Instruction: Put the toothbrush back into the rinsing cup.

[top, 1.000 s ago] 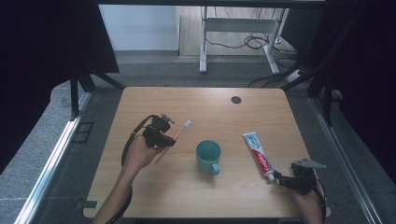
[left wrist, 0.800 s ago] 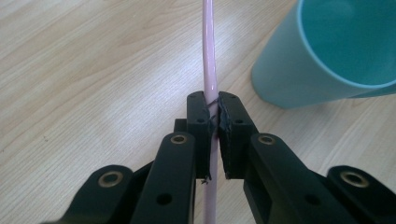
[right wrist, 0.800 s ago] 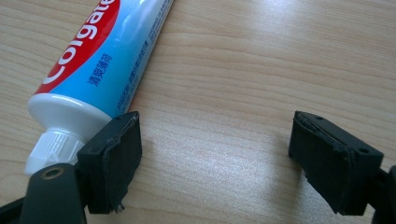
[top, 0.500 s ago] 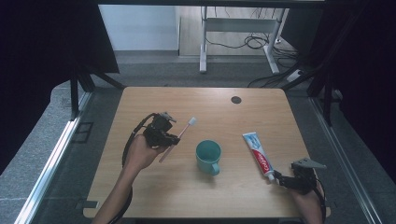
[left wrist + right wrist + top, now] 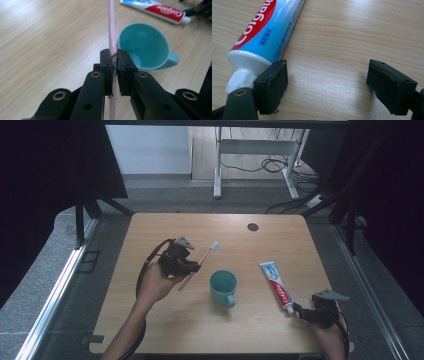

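Now, at the table: a person works a gripper in each hand over a toothbrush, a mug and a tube.
Left gripper (image 5: 192, 265): clamped on the pink toothbrush (image 5: 201, 262), jaws pinching the handle near its middle, held up off the table (image 5: 150, 320).
Toothbrush axis: slanted in the high view, white bristle head up and away from the person, handle tail down toward the hand; in the left gripper view the handle (image 5: 111, 32) runs straight up between the pads (image 5: 107, 67).
Mug (image 5: 223, 287): teal, upright, mouth open, handle toward the person; it stands just beside the toothbrush, on its right in the high view, and just past the jaws in the left gripper view (image 5: 145, 47).
Nearer hand: the left, by far; judged, the toothbrush only has to travel a short way right to be over the mug's mouth.
Right gripper (image 5: 300, 312): jaws apart, gripping nothing, low at the table's near right.
Tube (image 5: 276, 284): toothpaste, flat on the table, cap end toward the right gripper; in the right gripper view the cap (image 5: 239, 78) lies just beside the left-hand pad (image 5: 273, 85), outside the gap.
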The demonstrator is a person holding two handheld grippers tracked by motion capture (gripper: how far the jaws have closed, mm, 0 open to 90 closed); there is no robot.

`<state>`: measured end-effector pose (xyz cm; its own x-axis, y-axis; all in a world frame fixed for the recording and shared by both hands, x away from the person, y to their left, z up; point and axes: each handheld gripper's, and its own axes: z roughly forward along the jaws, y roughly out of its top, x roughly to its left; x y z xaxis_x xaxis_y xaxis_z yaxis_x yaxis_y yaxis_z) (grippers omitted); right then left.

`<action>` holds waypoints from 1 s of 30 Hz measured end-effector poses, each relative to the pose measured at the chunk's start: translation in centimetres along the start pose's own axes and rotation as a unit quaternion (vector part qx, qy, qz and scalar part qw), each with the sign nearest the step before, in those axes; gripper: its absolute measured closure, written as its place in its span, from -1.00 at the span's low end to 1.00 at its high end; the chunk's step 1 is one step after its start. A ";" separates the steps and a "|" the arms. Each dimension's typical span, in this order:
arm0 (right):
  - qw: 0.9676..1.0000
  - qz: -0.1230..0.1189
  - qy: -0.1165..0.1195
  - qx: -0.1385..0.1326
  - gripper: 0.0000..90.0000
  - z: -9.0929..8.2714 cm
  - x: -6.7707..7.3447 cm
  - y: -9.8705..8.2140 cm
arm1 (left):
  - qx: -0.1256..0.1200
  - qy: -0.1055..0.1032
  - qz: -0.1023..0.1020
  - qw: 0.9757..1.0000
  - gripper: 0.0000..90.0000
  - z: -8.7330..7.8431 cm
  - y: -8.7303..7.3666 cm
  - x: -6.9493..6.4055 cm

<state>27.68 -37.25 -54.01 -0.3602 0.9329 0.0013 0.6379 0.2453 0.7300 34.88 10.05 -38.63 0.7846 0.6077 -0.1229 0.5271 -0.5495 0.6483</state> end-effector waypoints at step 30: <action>1.000 0.001 0.000 0.000 -0.63 0.0 0.0 0.0 | -0.088 -0.030 0.038 0.995 0.87 1.5 3.1 -2.4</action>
<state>27.68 -37.24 -54.02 -0.3589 0.9334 0.0014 0.6381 0.2443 0.7301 35.09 6.05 -37.42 0.8405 0.5306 -0.1099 0.4047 -0.4798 0.7784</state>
